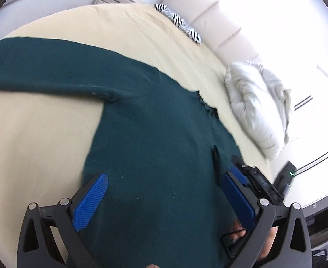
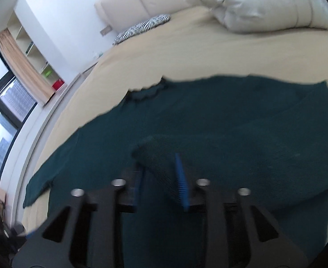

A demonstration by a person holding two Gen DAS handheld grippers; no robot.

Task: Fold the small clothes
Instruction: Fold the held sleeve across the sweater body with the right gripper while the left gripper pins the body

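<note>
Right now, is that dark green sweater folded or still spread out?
Partly folded: the sweater lies mostly flat on the bed, one sleeve outstretched, while the right gripper pinches another part lifted over its body.

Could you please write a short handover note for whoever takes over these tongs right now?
Left tongs: open, hovering over the sweater's body, holding nothing.
Right tongs: shut on a fold of the dark green sweater, apparently its cuff.
The sweater lies spread on the beige bed, one sleeve stretched out flat.
Done: one sleeve seems to be coming across the body.
Left: the other sleeve, then the body folds.
</note>
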